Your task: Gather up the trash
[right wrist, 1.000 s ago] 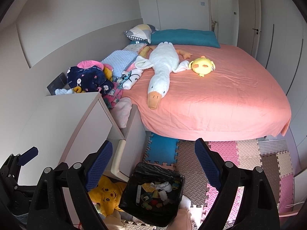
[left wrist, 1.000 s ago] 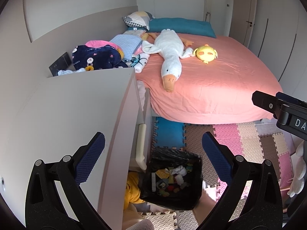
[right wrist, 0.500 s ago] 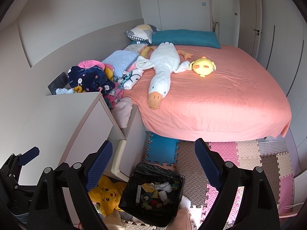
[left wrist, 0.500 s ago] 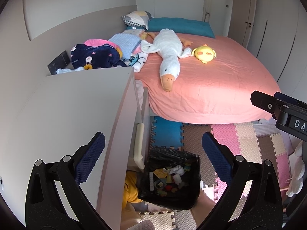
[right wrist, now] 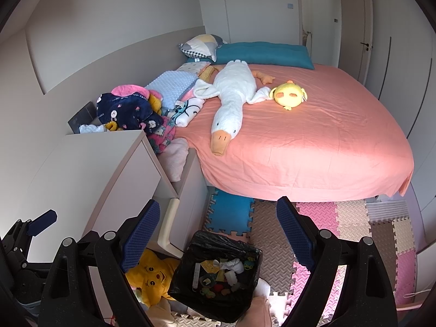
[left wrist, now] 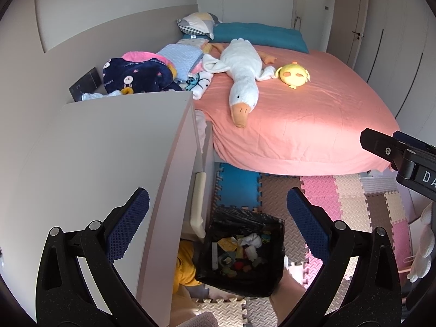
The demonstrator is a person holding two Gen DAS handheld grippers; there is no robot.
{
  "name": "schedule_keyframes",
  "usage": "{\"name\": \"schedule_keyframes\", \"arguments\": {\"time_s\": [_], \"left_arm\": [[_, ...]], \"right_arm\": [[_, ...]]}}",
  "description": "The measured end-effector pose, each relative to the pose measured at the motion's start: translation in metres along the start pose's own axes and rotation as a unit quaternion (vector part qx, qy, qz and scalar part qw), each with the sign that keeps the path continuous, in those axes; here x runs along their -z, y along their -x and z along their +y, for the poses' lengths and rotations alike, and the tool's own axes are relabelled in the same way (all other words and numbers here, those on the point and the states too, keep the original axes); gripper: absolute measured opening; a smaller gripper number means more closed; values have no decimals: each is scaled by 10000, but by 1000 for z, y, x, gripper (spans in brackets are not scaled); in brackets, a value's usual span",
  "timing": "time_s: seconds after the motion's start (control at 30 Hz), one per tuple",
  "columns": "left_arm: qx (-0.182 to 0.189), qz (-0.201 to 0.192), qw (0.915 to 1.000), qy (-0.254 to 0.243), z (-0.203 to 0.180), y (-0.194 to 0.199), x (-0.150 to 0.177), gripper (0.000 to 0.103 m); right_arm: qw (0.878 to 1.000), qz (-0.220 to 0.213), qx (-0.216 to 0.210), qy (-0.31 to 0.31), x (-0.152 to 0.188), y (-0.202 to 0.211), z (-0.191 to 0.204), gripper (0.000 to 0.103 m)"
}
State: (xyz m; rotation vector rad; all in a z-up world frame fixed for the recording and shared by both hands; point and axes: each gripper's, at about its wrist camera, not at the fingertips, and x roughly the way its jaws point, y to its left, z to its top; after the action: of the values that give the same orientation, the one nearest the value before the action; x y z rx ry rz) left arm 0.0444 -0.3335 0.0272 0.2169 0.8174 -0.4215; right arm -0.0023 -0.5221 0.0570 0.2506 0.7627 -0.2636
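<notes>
My left gripper [left wrist: 218, 212] and right gripper [right wrist: 218, 224] both hung spread wide, holding nothing. Below them the bin [right wrist: 216, 273], lined with crinkled black plastic, sat on ridged foam mats [right wrist: 275, 234], trash [right wrist: 227, 268] inside. Only my right view showed the yellow star pillow [right wrist: 148, 275] whole beside it. The cabinet [left wrist: 109, 150] edge crowded my left; beyond lay the pink bed [right wrist: 313, 139].

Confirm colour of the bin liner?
Black. The bin liner shows best in the right wrist view.
</notes>
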Motion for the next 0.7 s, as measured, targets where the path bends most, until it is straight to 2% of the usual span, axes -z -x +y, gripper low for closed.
{"name": "schedule_keyframes", "arguments": {"time_s": [0.7], "left_arm": [[30,-18,9999,-162,-10,0,2,98]], "right_arm": [[10000,9,20,-22,1,0,0,87]]}}
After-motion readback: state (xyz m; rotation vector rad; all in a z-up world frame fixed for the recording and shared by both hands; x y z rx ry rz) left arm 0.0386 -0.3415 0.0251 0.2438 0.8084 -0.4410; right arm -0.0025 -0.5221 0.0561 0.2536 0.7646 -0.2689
